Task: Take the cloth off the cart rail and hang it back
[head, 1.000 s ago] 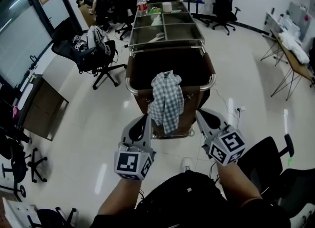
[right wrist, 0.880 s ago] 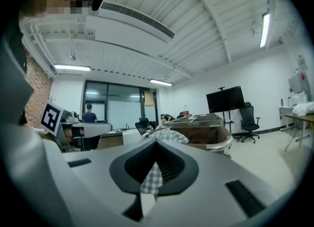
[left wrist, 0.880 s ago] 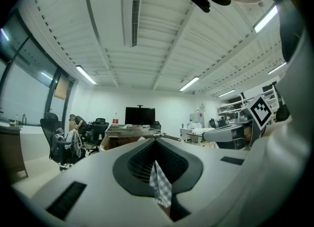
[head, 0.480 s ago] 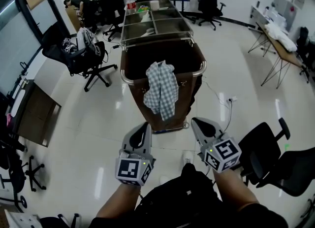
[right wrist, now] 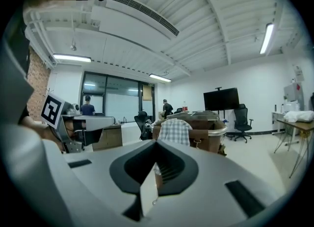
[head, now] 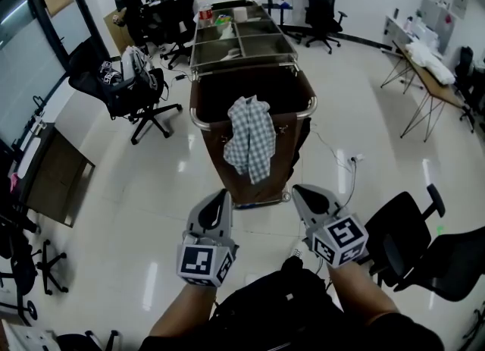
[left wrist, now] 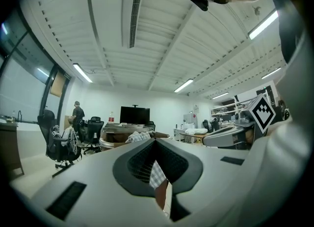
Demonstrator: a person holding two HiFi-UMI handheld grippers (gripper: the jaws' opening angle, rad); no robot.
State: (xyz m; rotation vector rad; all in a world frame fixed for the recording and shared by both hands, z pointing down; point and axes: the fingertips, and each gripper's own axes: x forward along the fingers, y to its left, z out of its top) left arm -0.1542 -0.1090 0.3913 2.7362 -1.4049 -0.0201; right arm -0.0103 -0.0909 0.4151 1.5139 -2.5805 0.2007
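- Left gripper [head: 221, 194] has its jaws together, holding nothing; right gripper [head: 304, 190] looks closed and empty too.
- Both are held apart from the cart [head: 286, 141].
- Checked cloth [head: 250, 139] hangs draped over the cart's near rail [head: 198, 122].

The left gripper [head: 222, 194] and the right gripper [head: 297, 190] are pale grey, wedge-shaped shells, each with a dark ribbed hollow where its two jaws meet. Behind them sit the left cube [head: 204, 260] and the right cube [head: 339, 240], both printed with black-and-white square markers. The person wears a black top [head: 280, 308].
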